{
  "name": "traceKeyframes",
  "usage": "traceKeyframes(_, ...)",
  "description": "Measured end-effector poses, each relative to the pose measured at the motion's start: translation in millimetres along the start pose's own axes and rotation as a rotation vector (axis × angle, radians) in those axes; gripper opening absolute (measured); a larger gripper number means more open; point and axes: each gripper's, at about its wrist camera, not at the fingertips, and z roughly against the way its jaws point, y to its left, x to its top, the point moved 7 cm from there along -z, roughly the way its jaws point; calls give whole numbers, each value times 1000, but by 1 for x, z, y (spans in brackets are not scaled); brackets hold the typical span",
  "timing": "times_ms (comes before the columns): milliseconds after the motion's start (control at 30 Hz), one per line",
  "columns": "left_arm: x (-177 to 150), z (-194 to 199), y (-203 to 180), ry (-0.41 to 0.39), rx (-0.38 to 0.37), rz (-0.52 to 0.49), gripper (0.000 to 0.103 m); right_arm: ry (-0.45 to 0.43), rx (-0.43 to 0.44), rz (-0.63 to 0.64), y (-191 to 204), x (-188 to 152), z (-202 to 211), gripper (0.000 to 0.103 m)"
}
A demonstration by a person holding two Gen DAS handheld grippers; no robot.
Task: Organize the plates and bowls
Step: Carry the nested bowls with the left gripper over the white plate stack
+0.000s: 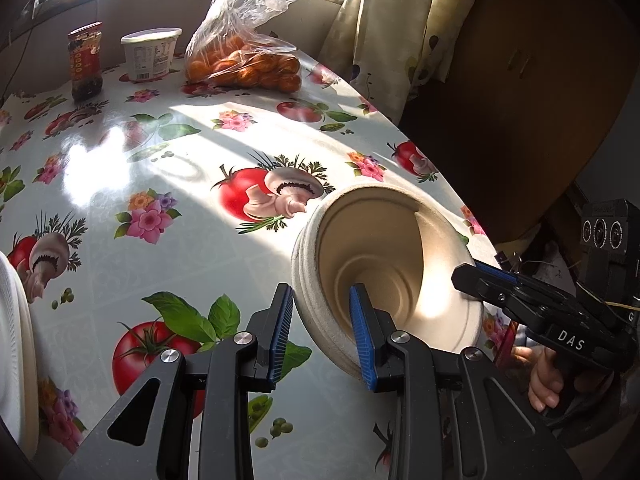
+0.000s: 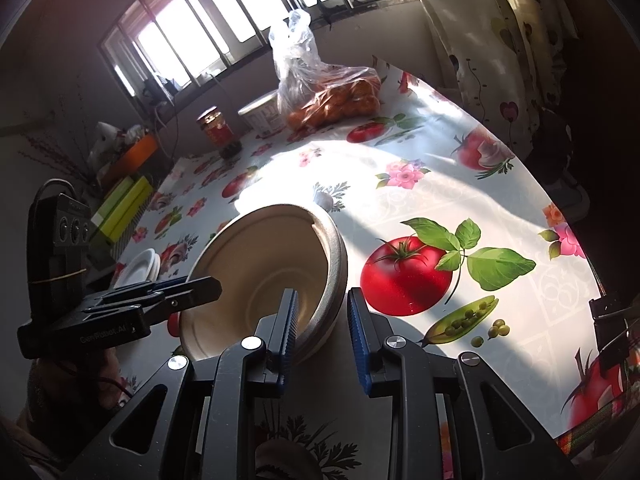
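Observation:
A stack of beige paper bowls sits tilted over the fruit-patterned tablecloth, near the table's right edge. My left gripper is shut on the near left rim, one blue pad inside and one outside. It shows from the side in the right wrist view as the left gripper. My right gripper is shut on the opposite rim in the same way, and in the left wrist view the right gripper clamps that far side. White plates lie stacked to the left.
At the back stand a bag of oranges, a white tub and a red jar. The table edge curves close on the right, by a curtain. A hand holds the right gripper's handle.

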Motion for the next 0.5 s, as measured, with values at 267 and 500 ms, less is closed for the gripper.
traceKeyframes(267, -1, 3, -3, -4, 6, 0, 29, -3, -1, 2, -1, 1, 2, 25)
traceKeyframes(500, -2, 4, -4, -2, 35, 1, 25, -2, -6, -8, -2, 2, 3, 24)
